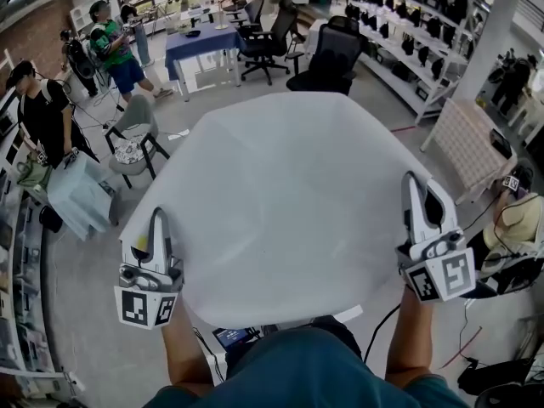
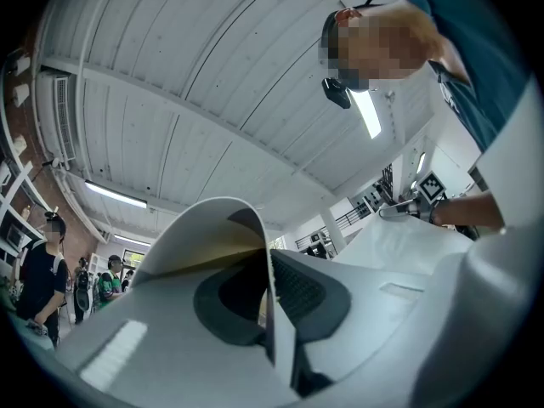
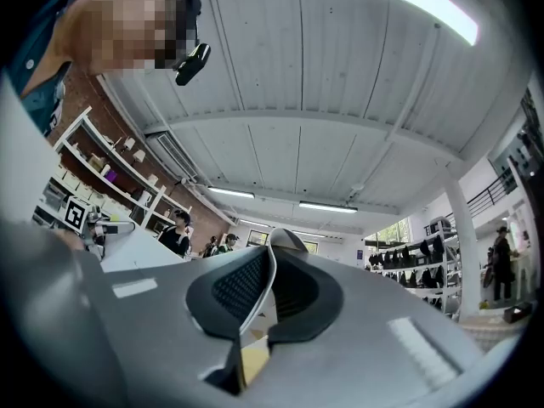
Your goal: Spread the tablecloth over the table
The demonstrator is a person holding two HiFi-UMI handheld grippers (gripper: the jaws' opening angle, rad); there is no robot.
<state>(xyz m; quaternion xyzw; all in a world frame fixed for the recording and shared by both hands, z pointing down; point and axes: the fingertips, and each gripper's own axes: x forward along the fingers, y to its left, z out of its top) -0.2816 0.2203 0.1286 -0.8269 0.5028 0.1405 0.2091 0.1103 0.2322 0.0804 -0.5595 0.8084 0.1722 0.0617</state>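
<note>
A large white tablecloth (image 1: 280,194) is spread out in the air in front of me and bulges upward, hiding whatever lies beneath it. My left gripper (image 1: 157,225) is shut on its near left edge, and my right gripper (image 1: 414,187) is shut on its near right edge. In the left gripper view the cloth's edge (image 2: 204,228) curls up out of the shut left gripper (image 2: 270,300). In the right gripper view a thin fold of cloth (image 3: 285,239) rises from between the pads of the right gripper (image 3: 267,286). Both grippers point slightly upward.
People stand at the left (image 1: 42,109) and far left (image 1: 115,49). A grey chair (image 1: 136,134) stands just left of the cloth. A blue-covered table (image 1: 204,45) and black office chairs (image 1: 331,58) stand beyond it. Shelving (image 1: 416,24) and a white woven chair (image 1: 467,143) are at the right.
</note>
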